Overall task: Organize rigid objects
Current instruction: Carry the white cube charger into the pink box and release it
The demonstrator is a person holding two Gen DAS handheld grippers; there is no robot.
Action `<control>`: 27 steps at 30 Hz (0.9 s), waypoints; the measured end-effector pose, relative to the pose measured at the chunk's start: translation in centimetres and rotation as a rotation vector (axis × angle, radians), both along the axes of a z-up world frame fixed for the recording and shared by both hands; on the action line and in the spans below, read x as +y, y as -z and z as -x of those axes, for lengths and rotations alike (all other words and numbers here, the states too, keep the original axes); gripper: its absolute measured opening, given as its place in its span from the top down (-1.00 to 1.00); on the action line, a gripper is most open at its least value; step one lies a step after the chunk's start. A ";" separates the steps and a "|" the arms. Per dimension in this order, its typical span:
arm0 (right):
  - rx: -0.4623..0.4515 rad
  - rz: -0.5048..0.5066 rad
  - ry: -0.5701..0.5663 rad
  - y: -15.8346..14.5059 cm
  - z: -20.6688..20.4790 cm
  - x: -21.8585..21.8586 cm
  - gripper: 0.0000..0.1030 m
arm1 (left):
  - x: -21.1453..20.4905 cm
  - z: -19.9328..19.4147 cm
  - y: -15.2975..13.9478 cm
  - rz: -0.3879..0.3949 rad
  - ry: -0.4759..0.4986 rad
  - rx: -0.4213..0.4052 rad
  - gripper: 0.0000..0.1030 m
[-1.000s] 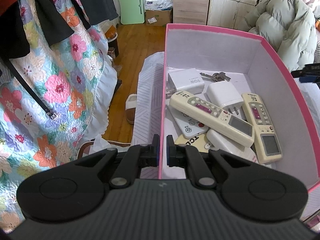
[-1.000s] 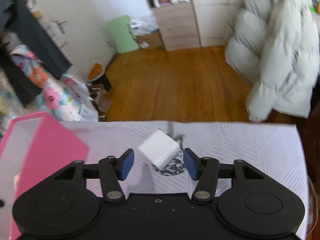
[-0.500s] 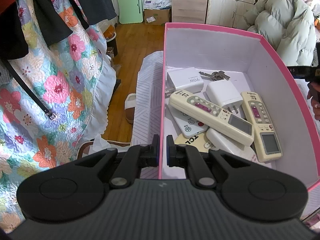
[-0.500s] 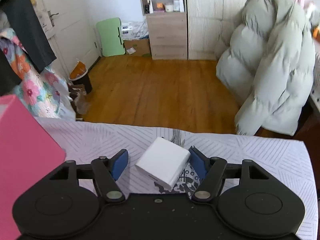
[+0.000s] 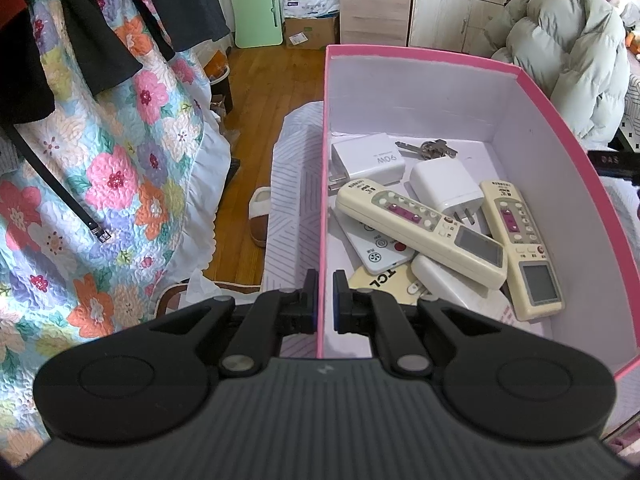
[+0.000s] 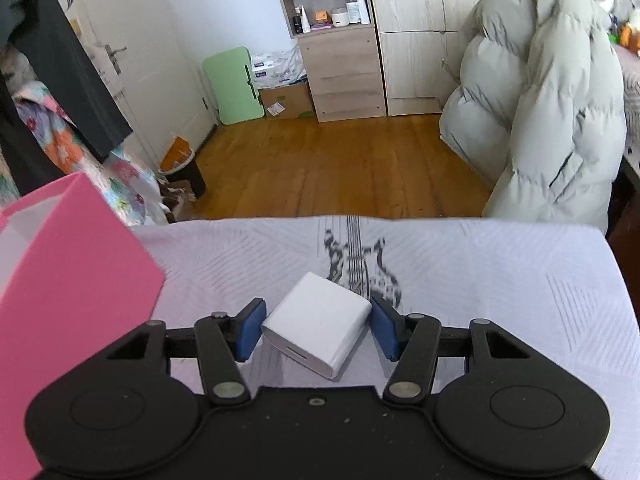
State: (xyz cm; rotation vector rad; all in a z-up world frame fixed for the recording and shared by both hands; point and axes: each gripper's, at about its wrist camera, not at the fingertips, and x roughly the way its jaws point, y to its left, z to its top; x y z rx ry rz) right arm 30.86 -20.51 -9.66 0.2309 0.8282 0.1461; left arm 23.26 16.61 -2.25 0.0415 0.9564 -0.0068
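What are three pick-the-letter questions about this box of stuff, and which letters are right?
1. Where are the keys? A on the floor; B inside the pink box; C on a chair.
2. How many cream remotes with screens are in the box? A two; B four; C none.
3. What is the left gripper doing? A wide open; B holding a remote; C shut on the box's wall.

B: the keys lie near the box's far wall.
A: two cream remotes show grey screens.
C: its pads pinch the pink wall.
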 end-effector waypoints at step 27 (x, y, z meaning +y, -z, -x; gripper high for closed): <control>-0.247 0.101 -0.551 -13.2 8.9 14.2 -0.20 | 0.3 -0.3 -0.3 0.012 0.037 -0.008 0.90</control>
